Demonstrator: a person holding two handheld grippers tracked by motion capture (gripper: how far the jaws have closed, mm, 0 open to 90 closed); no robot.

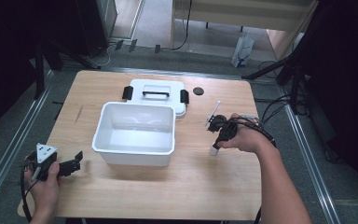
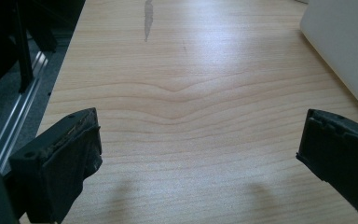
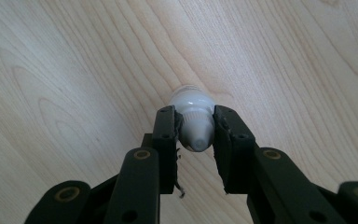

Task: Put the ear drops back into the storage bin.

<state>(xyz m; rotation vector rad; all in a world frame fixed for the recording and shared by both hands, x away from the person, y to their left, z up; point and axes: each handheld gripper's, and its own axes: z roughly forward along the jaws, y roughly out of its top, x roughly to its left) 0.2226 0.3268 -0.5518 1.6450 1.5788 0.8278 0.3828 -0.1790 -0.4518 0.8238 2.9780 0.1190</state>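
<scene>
Two grippers: one in each of the person's hands, working at a wooden table.
Right gripper: jaws closed on a small white bottle, pinching it near its capped neck; the bottle's base appears to sit on or just above the wood.
Bottle's place: on the right half of the table, to the right of the white bin and well apart from it; in the high view its white end pokes out below the right hand.
Left gripper: jaws wide apart, holding nothing, resting low near the table's front left edge with the bin's wall just beyond it.
Bin: open and seemingly empty; its lid lies flat behind it, touching the far wall.
Other items: a small black disc near the lid.
Done, by judgement: lid off, bottle gripped.
Left to do, likely: carry the bottle over the rim, release it inside, then perhaps refit the lid.
</scene>
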